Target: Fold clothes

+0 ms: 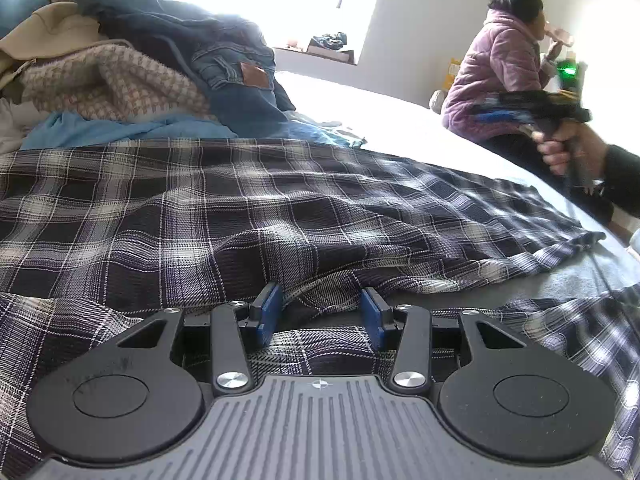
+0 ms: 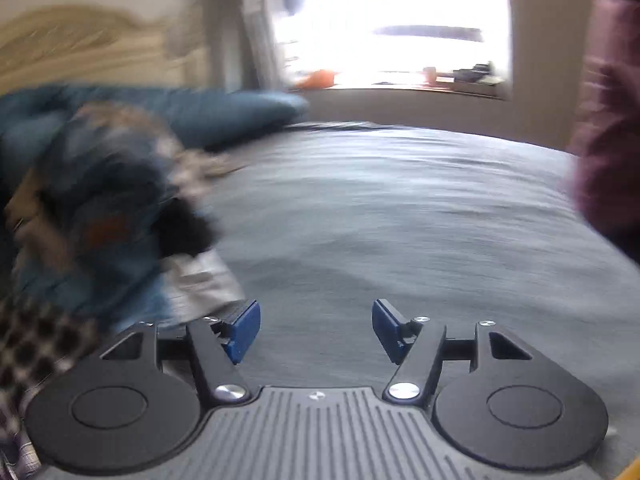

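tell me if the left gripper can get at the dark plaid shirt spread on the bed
Probably yes. The left gripper sits low with jaws open, and a raised fold of the dark plaid shirt already lies between its blue pads; nothing blocks it.

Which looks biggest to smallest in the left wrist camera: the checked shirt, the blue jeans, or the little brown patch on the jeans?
1. Checked shirt: it fills most of the picture, though it also lies nearest the camera.
2. Blue jeans: on the clothes pile, farther back.
3. Brown patch: tiny, sewn on the jeans.
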Motion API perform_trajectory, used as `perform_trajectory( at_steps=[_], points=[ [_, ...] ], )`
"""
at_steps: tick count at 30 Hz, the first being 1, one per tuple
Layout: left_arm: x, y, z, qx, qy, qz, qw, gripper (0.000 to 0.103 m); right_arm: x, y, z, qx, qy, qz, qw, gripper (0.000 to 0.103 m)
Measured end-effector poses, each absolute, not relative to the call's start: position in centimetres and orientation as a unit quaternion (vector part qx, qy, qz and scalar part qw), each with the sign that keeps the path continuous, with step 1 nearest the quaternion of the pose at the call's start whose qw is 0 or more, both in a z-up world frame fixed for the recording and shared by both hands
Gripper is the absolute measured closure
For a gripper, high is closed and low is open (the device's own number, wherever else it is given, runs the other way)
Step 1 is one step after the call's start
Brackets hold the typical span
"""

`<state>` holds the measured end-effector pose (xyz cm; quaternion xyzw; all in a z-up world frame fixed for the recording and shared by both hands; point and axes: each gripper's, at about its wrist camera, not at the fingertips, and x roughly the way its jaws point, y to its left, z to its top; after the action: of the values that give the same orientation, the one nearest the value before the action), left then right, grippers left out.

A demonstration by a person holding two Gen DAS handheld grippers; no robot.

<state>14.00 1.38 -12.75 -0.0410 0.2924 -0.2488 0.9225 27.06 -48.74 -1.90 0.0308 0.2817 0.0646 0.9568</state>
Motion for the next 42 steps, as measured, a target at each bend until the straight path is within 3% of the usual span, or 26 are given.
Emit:
perform_trajectory(
  at_steps=[9,11,16,18,20,22,29,37,41,42],
  points=[
    [14.0,1.5,-12.8,-0.042,0.292,-0.25,0.922,0.059,22.7,-63.5,-6.4,0.175,0.306,-0.1,0.93,0.035],
    [14.0,1.5,-12.8,-0.041,0.291,-0.251,0.922,0.059,22.0,-66.3,-7.7,0.207,0.31,-0.131,0.919,0.031],
    [14.0,1.3,-12.9,-0.036,0.29,-0.251,0.923,0.057,23.5,-67.2,-9.5,0.227,0.32,-0.118,0.912,0.029],
    [14.0,1.3,-12.9,-0.037,0.29,-0.252,0.923,0.057,23.8,-66.7,-9.9,0.217,0.321,-0.105,0.916,0.041],
    [14.1,1.3,-12.9,-0.038,0.29,-0.252,0.922,0.057,23.9,-65.9,-9.8,0.198,0.326,-0.089,0.92,0.075],
    [14.0,1.3,-12.9,-0.039,0.29,-0.252,0.923,0.057,23.9,-65.2,-9.5,0.174,0.323,-0.079,0.927,0.097],
    [14.1,1.2,-13.0,-0.039,0.289,-0.252,0.923,0.057,24.5,-65.5,-9.0,0.147,0.27,-0.115,0.945,0.098],
    [13.9,1.2,-13.0,-0.039,0.288,-0.251,0.923,0.057,26.2,-66.4,-11.4,0.156,0.283,-0.145,0.935,0.097],
    [13.9,1.2,-12.9,-0.04,0.289,-0.251,0.923,0.057,24.6,-67.7,-10.1,0.177,0.262,-0.211,0.925,0.085],
    [13.9,1.2,-12.9,-0.041,0.289,-0.251,0.923,0.057,23.8,-68.4,-9.4,0.191,0.251,-0.223,0.922,0.077]
  ],
)
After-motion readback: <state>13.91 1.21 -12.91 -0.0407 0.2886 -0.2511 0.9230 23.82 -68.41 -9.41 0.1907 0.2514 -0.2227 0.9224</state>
